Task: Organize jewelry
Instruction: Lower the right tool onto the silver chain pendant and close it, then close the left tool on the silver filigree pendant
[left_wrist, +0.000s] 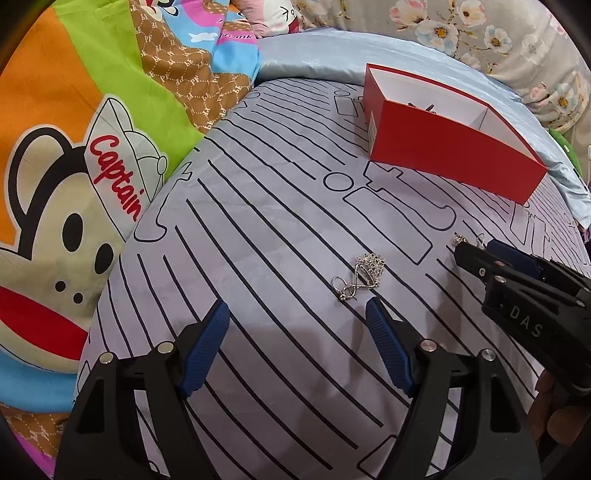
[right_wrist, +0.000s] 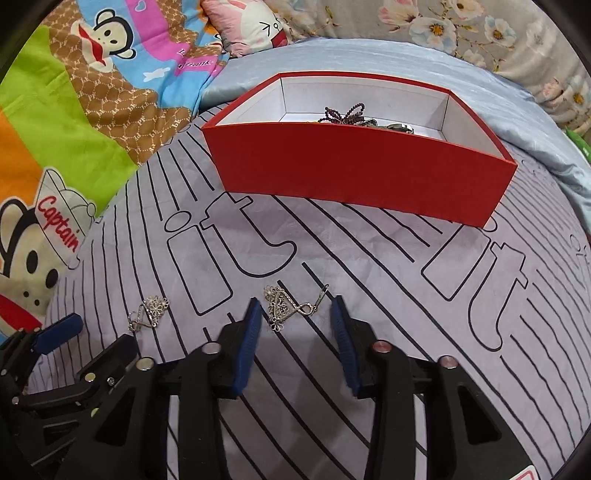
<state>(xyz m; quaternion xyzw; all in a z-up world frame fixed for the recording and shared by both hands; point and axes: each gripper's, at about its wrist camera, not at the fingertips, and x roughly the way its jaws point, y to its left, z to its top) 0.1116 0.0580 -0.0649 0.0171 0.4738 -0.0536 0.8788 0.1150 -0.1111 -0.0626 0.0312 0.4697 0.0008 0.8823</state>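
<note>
- Two silver earrings are out on the striped bedsheet (right_wrist: 369, 280), lying apart from each other, one in front of each tool. Looks set up so each hand takes one.
- Left gripper (left_wrist: 297, 314) has its blue pads spread wide, nothing between them. The left earring (left_wrist: 360, 278) sits just ahead of its right pad, off to that side and not centred, so I'd guess it needs a nudge over before closing.
- Right gripper (right_wrist: 295, 314) is also spread apart and empty, but the right earring (right_wrist: 290, 308) lies right between its fingertips on the cloth. To me that's lined up for a pinch.
- Red box (right_wrist: 354, 173) sits well beyond both earrings, open top, white inside. I can see a beaded purple piece (right_wrist: 343, 112) and some darker metal bits (right_wrist: 395, 127) in there already, can't count those properly.
- Count: two grippers, two loose earrings, one box.
- Thin floral filigree and little hooks on soft fabric, so I reckon they could snag or slip.
</note>
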